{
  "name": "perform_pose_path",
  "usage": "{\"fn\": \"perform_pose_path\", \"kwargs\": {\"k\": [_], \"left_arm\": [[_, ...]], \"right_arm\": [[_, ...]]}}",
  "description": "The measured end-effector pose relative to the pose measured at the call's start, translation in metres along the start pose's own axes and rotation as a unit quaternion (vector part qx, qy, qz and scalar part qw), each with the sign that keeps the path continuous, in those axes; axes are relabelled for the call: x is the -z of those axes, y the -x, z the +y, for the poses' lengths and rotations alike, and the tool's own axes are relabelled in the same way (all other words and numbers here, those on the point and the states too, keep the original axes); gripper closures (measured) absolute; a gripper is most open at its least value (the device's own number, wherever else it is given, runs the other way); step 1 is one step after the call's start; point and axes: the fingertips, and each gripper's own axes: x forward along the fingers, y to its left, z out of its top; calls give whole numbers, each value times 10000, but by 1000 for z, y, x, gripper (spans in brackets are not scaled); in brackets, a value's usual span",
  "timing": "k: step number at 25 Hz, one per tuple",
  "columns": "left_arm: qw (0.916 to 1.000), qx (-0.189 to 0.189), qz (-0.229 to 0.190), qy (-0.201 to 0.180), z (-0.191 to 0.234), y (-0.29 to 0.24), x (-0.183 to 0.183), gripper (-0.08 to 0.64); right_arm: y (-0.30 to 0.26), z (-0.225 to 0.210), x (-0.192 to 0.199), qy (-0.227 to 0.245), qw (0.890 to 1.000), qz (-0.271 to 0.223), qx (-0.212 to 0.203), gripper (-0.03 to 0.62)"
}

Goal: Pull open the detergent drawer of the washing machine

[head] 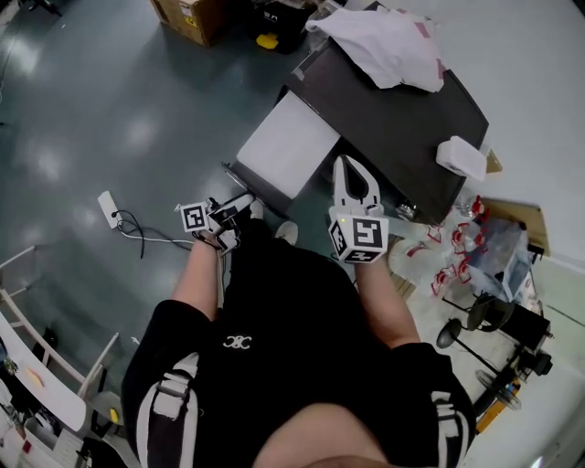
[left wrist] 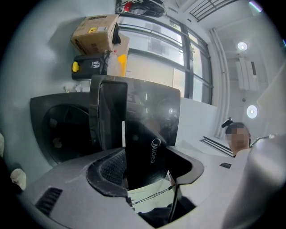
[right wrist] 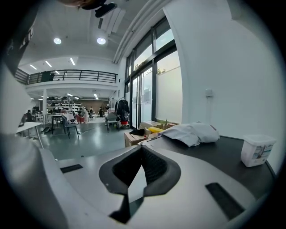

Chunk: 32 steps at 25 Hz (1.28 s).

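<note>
The washing machine (head: 402,110) has a dark top and a white side (head: 288,146). In the left gripper view its dark front and round door (left wrist: 67,129) lie to the left. A dark drawer front (left wrist: 147,152) with light lettering stands out from the machine, between the jaws of my left gripper (left wrist: 147,175). The ribbed pads (left wrist: 109,170) press its sides, so the gripper is shut on it. In the head view the left gripper (head: 239,203) sits just off the machine's near corner. My right gripper (head: 350,164) hangs over the machine's top edge, shut and holding nothing, fingertips (right wrist: 142,147) together.
A white cloth (head: 388,46) and a white tub (head: 462,157) lie on the machine's top. Cardboard boxes (head: 192,16) stand on the floor beyond. A power strip with cable (head: 111,210) lies left. Red-and-white packets (head: 457,251) and stands clutter the right.
</note>
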Motion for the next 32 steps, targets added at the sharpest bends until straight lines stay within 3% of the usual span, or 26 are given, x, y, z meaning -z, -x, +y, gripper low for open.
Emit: {"fn": "perform_pose_path", "kwargs": {"k": [14,22,26,28,29,30,32], "left_arm": [[9994,-180,-295,-91,0,36,7,290],[9982,-464,-330,-181,8,41,7,288],[9938,-923,-573,-253,12,52,0,290],[9836,-1478,-959,-398,19,69,-14,303],[9728,-1943,-1097,-619,26,82,-23,325],[9559,-2526,-1165,-940,33,97,-33,367],[9105,-3615,-1235,-1584,37,123,-54,549]], "right_arm": [[-17,33,0,79,9983,7,-569,591],[-17,34,2,47,9982,19,-605,591],[-15,31,1,21,9981,-21,-611,591],[-14,29,1,-2,9981,-35,-618,591],[-14,29,0,-21,9980,-45,-628,591],[-14,30,-1,-42,9979,-62,-645,591],[-15,32,-4,-71,9975,-110,-690,591]]}}
